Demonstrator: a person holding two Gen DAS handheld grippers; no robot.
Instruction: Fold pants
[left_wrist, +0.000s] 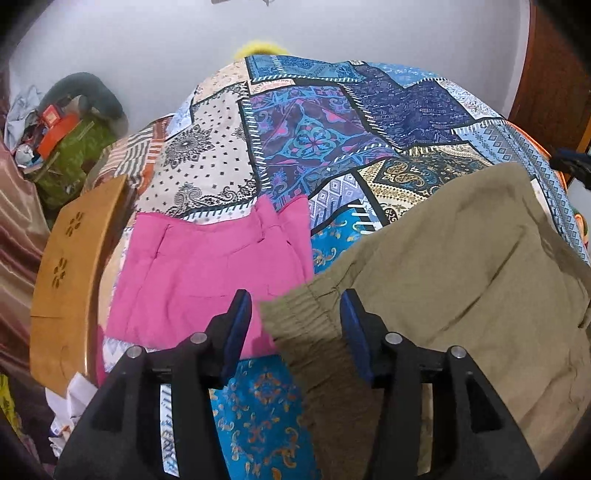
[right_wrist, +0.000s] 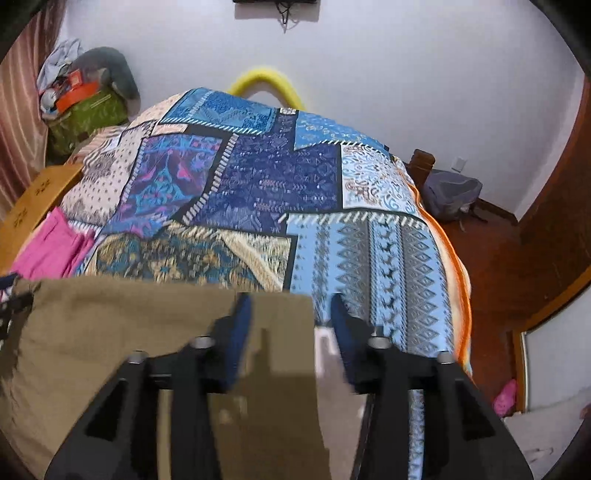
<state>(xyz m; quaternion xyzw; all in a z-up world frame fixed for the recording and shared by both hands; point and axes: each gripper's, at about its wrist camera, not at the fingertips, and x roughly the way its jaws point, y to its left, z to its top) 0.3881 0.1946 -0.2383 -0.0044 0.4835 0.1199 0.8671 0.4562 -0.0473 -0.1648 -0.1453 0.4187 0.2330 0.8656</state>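
Note:
Olive-khaki pants (left_wrist: 461, 280) lie spread on the patchwork bed cover (left_wrist: 306, 140). My left gripper (left_wrist: 295, 310) is open, its blue-padded fingers on either side of the elastic waistband corner (left_wrist: 303, 314). In the right wrist view the pants (right_wrist: 122, 332) fill the lower left. My right gripper (right_wrist: 290, 314) is open over their right edge, the left finger above the cloth and the right finger above the cover (right_wrist: 369, 251). Folded pink pants (left_wrist: 207, 273) lie left of the khaki ones, and also show in the right wrist view (right_wrist: 51, 247).
A wooden bed board (left_wrist: 70, 273) runs along the left. A pile of clutter with a green bag (left_wrist: 70, 147) sits in the far left corner. A yellow curved object (right_wrist: 264, 79) peeks behind the bed. A grey backpack (right_wrist: 450, 192) lies on the floor at right.

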